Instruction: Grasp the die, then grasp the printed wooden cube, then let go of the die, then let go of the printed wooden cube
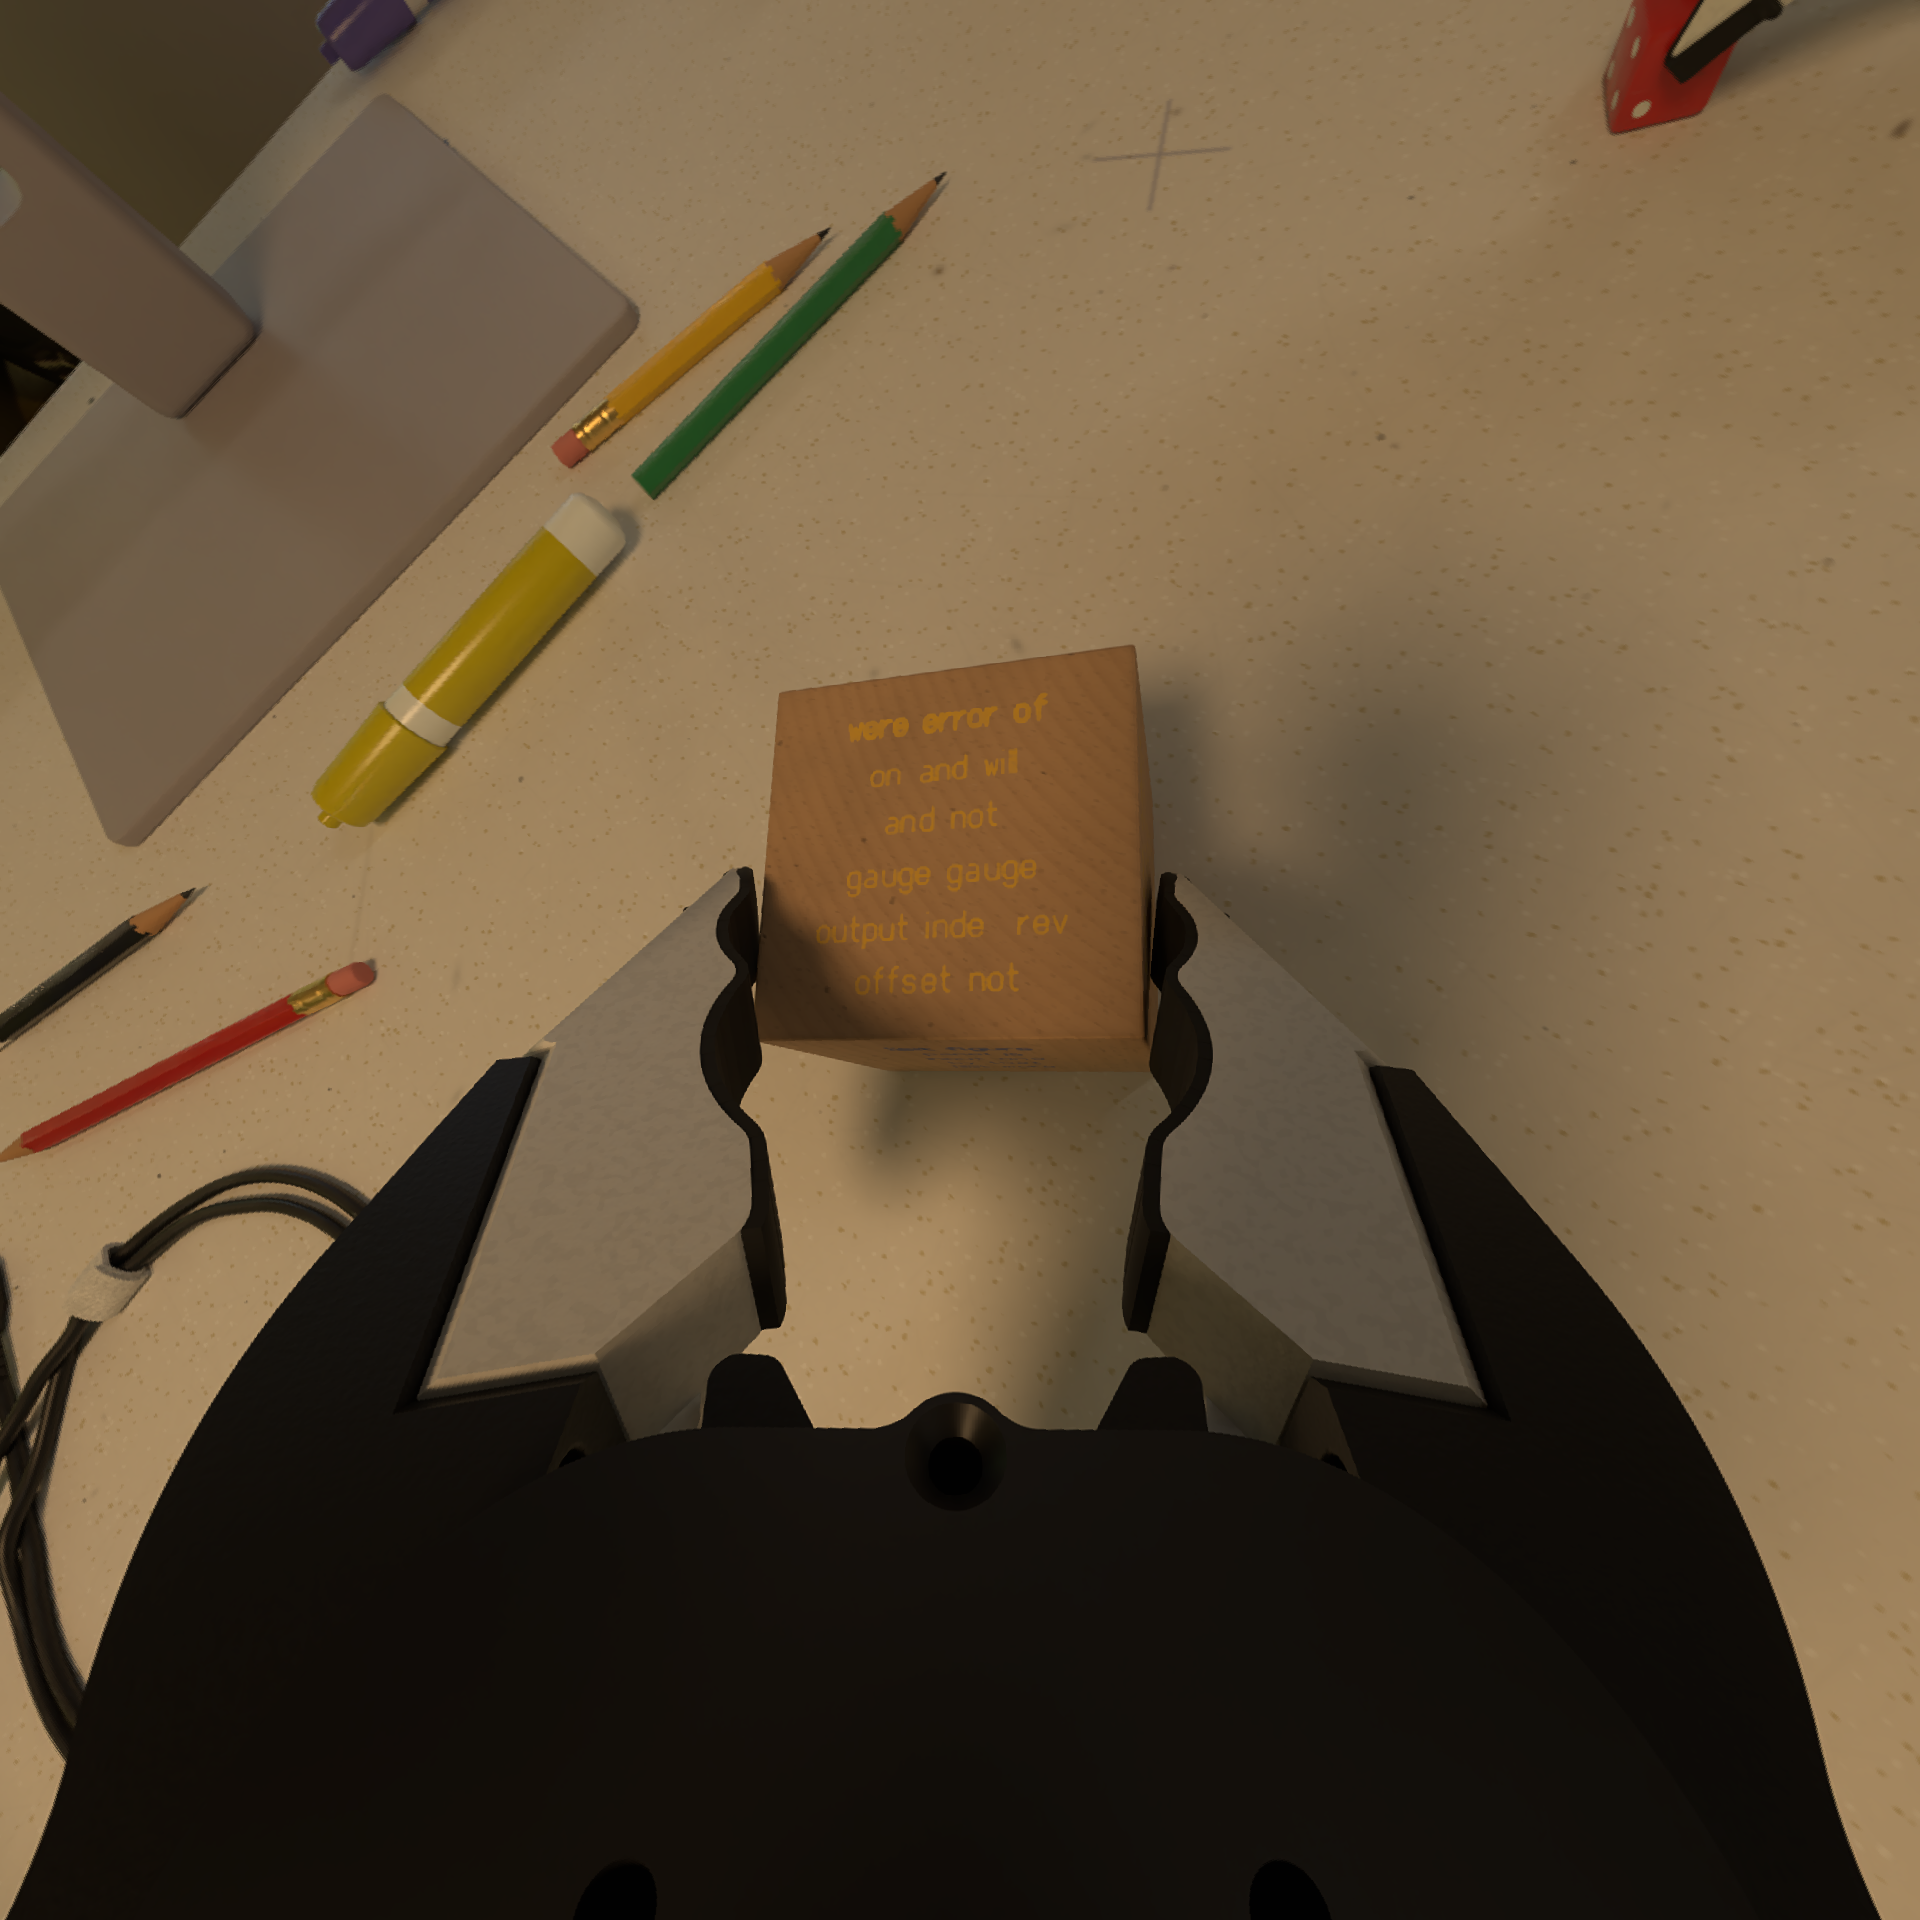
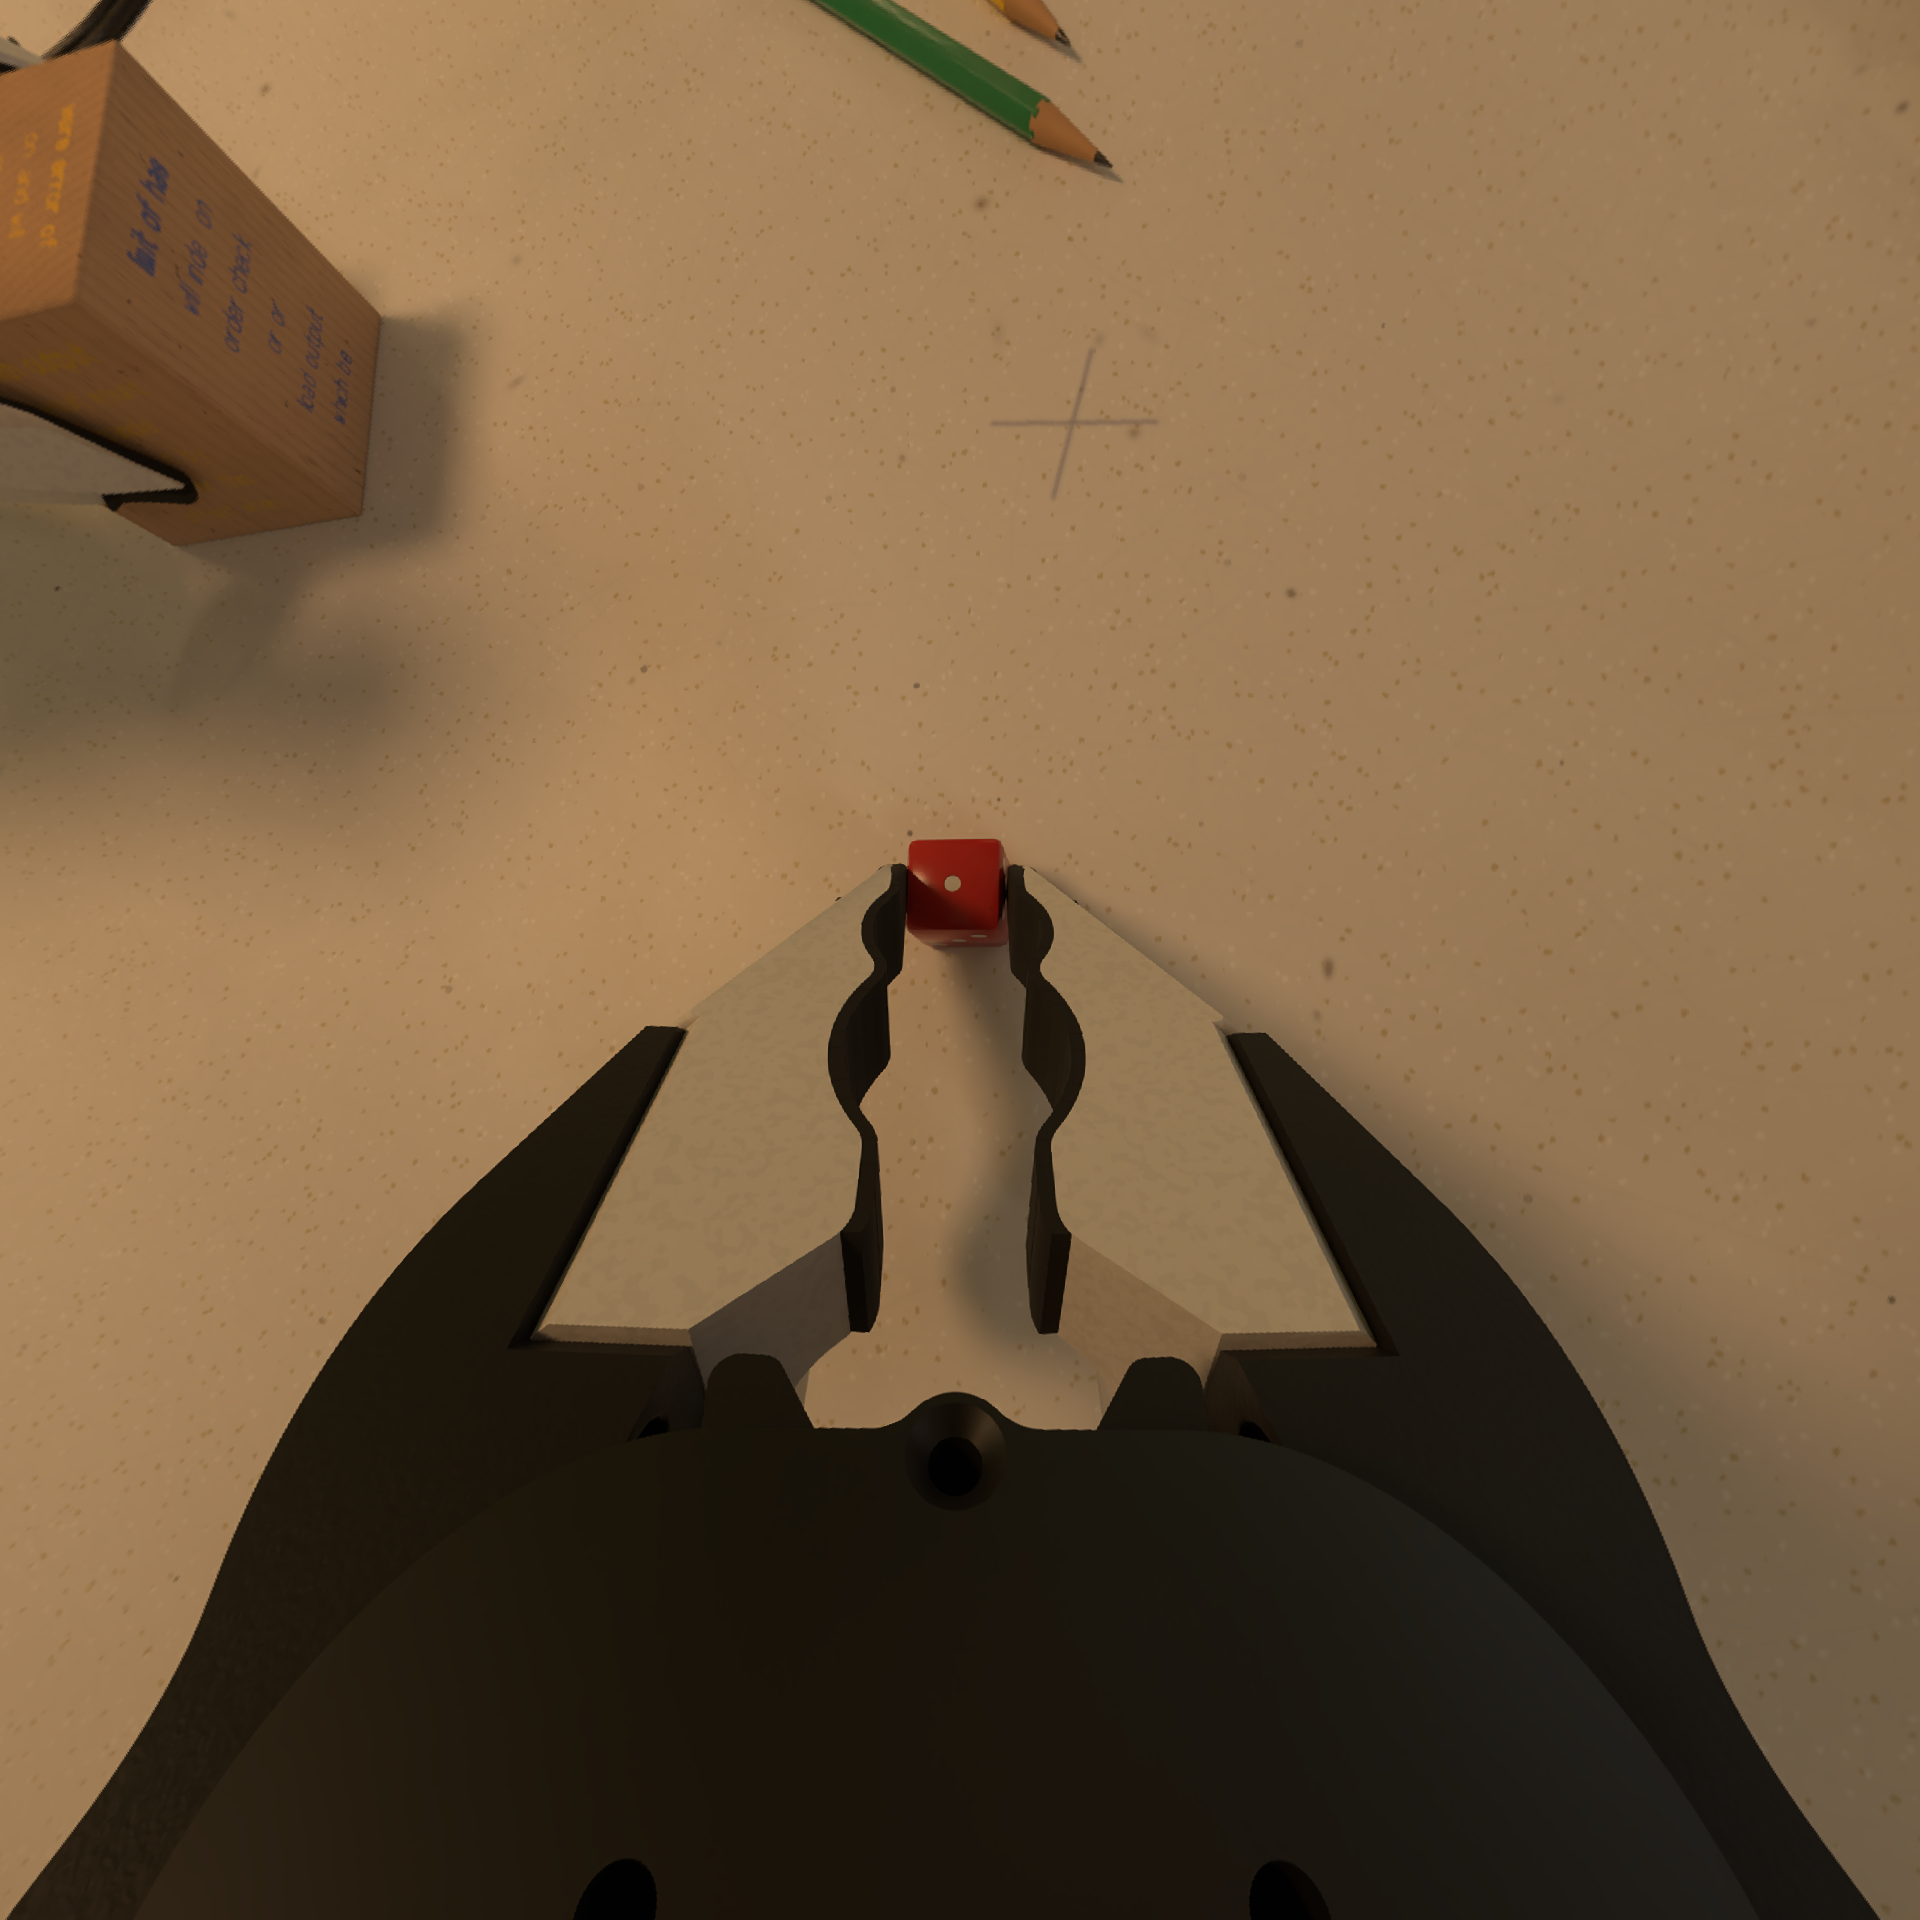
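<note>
The printed wooden cube [image 1: 951, 831], light brown with yellow printed lines on top, sits between the fingers of my left gripper [image 1: 951, 904]. The pads press on its two sides, and a shadow lies under it on the table. The cube also shows at the far left of the right wrist view [image 2: 208, 312], with a finger [image 2: 94, 473] of the left gripper against it. My right gripper [image 2: 956, 883] is shut on the small red die [image 2: 951, 888] at its fingertips. The die shows at the top right of the left wrist view [image 1: 1652, 78], clamped by a dark finger.
On the beige table, left of the cube, lie a yellow marker [image 1: 468, 675], a yellow pencil [image 1: 696, 343], a green pencil [image 1: 779, 343], a red pencil [image 1: 187, 1060] and a black pencil [image 1: 94, 966]. A grey monitor stand base [image 1: 312, 436] and cables [image 1: 62, 1351] are further left. A pencilled cross [image 2: 1075, 421] marks the table.
</note>
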Controlling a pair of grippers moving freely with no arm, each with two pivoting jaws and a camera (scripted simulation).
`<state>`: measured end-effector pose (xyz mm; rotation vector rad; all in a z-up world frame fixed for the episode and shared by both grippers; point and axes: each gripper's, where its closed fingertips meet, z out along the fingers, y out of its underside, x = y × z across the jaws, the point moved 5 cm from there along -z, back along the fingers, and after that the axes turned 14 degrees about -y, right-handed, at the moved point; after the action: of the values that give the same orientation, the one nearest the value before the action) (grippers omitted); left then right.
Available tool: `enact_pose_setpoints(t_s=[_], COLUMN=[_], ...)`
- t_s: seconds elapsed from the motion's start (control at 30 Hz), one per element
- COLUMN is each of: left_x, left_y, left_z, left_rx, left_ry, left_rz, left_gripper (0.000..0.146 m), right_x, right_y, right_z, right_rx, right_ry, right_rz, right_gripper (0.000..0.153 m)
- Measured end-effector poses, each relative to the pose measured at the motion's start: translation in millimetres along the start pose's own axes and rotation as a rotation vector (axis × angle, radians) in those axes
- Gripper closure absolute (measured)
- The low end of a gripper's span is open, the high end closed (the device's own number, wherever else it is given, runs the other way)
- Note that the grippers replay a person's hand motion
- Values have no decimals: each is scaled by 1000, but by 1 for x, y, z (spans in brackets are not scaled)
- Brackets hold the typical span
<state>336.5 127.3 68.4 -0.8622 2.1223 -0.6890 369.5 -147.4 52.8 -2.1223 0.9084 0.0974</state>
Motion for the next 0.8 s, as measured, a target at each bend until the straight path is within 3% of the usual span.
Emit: enact_pose_setpoints(t_s=[0.37,0.43,0.53,0.63,0.8], left_x=[-24,-30,-34,-20,26], left_y=[-2,0,-9,-24,-44], left_z=[22,20,0,-25,-45], left_rx=[-29,-37,54,133,173], left_ry=[-45,-64,-85,-32,101], left_rz=[-10,-43,-100,-116,-88], left_gripper=[69,69,39,32,15], right_x=[13,11,-2,-22,-57], right_y=[-22,-23,-18,-4,20], right_z=[18,15,0,-18,-36], right_rx=[1,18,44,44,-18], right_ry=[-2,-3,-9,-15,-44], right_rz=[-4,-9,-68,-161,-259], right_gripper=[133,114,96,82,23])
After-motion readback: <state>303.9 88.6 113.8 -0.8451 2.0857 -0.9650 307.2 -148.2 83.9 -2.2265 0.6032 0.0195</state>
